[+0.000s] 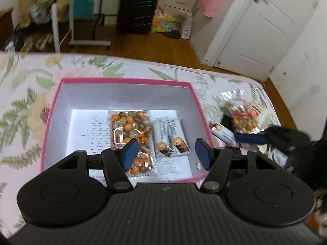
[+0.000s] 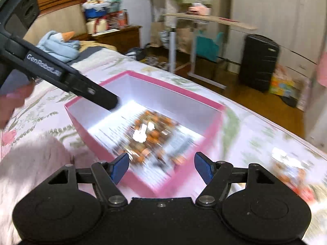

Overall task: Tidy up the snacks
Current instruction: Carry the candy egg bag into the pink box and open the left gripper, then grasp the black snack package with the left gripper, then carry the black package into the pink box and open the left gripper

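A pink box (image 1: 51,122) with a white inside lies on the floral bed sheet. In it are a clear bag of orange and speckled nuts (image 1: 128,126) and two grey snack bars (image 1: 170,136) side by side. My left gripper (image 1: 166,145) hangs open over the box's near half, its pads holding nothing. Right of the box lie loose snacks: another nut bag (image 1: 243,114) and a grey bar (image 1: 222,132). A blue finger (image 1: 250,138) of my right gripper reaches over them. In the blurred right wrist view my right gripper (image 2: 161,156) is open and empty before the box (image 2: 85,134).
The floral bed (image 1: 24,106) ends at a wooden floor (image 1: 167,49). Beyond it stand a black suitcase (image 1: 138,10), a rolling desk (image 1: 81,38) and a white door (image 1: 259,28). A pink fuzzy sleeve (image 2: 30,163) and the left tool's black arm (image 2: 67,77) fill the right view's left side.
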`<state>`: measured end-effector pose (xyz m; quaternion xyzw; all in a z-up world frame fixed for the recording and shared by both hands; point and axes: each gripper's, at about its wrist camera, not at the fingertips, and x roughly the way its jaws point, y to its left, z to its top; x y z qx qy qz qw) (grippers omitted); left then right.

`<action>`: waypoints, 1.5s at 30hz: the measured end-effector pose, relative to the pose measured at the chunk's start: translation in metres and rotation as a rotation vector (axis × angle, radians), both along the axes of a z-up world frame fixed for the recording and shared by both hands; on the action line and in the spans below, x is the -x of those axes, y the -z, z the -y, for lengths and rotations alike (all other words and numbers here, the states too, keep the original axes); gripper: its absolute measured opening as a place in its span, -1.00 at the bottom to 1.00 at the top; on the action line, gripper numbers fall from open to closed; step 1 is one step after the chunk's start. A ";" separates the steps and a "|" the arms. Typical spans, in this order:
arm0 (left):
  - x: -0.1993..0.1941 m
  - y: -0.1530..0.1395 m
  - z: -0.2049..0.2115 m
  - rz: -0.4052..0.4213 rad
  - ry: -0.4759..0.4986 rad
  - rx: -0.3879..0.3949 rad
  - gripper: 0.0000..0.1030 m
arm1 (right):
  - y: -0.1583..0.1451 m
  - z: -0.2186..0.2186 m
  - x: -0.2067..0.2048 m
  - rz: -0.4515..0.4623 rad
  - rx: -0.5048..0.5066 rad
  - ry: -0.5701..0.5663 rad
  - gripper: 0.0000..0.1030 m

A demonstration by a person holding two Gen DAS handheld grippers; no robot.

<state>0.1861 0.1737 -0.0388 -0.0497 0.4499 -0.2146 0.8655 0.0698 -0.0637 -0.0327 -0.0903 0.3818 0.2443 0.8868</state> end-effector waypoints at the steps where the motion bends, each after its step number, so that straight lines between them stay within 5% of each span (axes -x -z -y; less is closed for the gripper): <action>1: 0.006 -0.007 0.005 0.009 0.016 -0.013 0.19 | -0.005 0.018 0.009 -0.008 0.009 0.024 0.46; 6: 0.037 -0.033 0.048 0.065 0.119 -0.026 0.30 | -0.013 0.072 0.027 -0.055 -0.006 0.136 0.48; 10: 0.055 -0.027 0.091 0.074 0.188 -0.003 0.34 | 0.007 0.106 0.049 -0.063 -0.038 0.203 0.49; 15: 0.066 0.013 0.140 0.002 0.247 0.033 0.30 | 0.043 0.124 0.052 -0.096 -0.120 0.262 0.49; 22: 0.056 0.090 0.183 -0.100 0.202 0.033 0.15 | 0.101 0.119 0.033 -0.150 -0.096 0.231 0.49; 28: 0.037 0.138 0.198 -0.162 0.154 0.043 -0.06 | 0.133 0.118 -0.001 -0.207 -0.120 0.263 0.50; 31: 0.028 0.142 0.215 -0.157 0.184 -0.043 -0.15 | 0.137 0.120 -0.015 -0.226 -0.176 0.279 0.54; 36: 0.013 0.153 0.208 -0.275 0.170 0.036 -0.17 | 0.147 0.111 -0.026 -0.249 -0.176 0.316 0.59; 45: 0.016 0.150 0.201 -0.320 0.213 0.051 -0.17 | 0.144 0.093 -0.011 -0.183 -0.108 0.282 0.53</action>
